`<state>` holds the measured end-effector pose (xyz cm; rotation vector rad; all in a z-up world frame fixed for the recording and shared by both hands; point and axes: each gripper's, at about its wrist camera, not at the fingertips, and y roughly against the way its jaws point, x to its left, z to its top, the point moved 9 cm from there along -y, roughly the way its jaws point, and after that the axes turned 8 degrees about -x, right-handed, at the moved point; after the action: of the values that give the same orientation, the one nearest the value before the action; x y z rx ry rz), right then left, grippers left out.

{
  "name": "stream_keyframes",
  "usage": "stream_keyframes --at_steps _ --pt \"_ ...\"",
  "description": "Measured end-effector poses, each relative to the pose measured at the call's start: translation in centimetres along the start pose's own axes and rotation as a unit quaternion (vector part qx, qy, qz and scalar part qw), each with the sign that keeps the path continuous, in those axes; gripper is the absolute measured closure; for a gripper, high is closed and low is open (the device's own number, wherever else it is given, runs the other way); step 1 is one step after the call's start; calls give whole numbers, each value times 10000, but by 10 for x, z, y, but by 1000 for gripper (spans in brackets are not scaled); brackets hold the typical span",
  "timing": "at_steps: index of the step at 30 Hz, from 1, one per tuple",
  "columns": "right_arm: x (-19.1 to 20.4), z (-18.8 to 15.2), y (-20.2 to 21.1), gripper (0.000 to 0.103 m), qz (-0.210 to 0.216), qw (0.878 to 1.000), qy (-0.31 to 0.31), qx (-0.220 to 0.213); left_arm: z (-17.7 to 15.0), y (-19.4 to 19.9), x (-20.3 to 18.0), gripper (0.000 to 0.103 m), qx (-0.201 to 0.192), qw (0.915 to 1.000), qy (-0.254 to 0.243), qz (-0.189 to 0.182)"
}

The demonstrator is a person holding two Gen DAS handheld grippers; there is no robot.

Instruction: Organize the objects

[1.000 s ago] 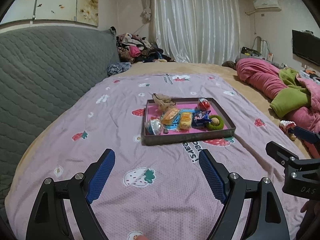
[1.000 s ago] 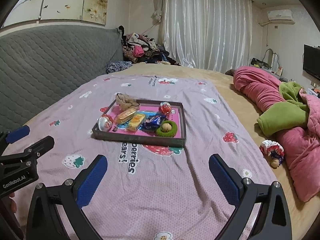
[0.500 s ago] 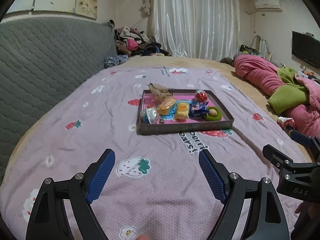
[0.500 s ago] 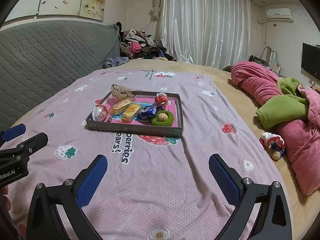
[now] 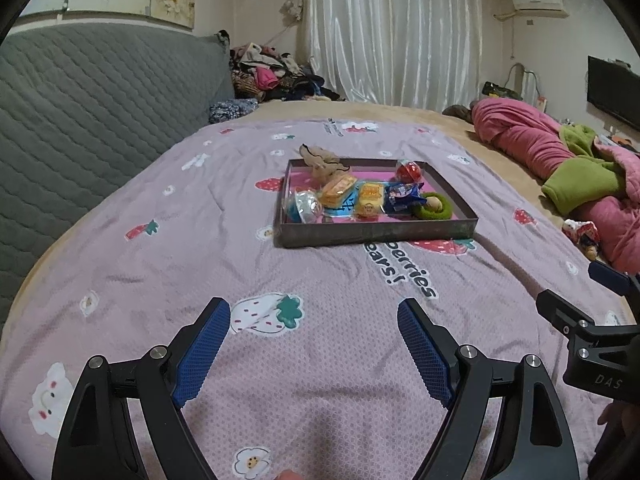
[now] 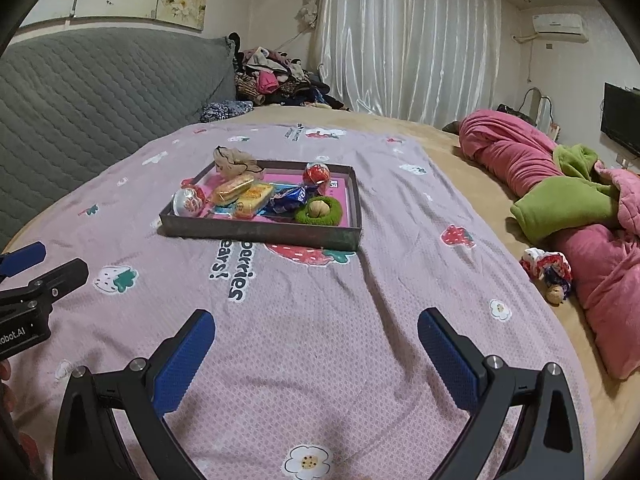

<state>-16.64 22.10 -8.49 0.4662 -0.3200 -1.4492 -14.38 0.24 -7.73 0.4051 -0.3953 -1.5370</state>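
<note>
A snack-filled tray sits mid-frame on the bed's strawberry blanket, long side across; pink quilt right. Left gripper and right gripper jaws apart, empty.

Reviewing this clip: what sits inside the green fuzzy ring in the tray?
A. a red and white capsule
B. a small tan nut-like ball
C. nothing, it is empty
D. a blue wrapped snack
B: in the right wrist view a small tan nut-like ball rests in the hollow of the green fuzzy ring, at the tray's near right corner; the blue snack packet lies beside the ring, not in it.
</note>
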Motion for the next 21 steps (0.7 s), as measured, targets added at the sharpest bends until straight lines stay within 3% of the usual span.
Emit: stream_keyframes --at_steps 21 --pt "-2 -29 -22 1 -43 9995 23 310 -27 -23 2 16 172 9997 -78 136"
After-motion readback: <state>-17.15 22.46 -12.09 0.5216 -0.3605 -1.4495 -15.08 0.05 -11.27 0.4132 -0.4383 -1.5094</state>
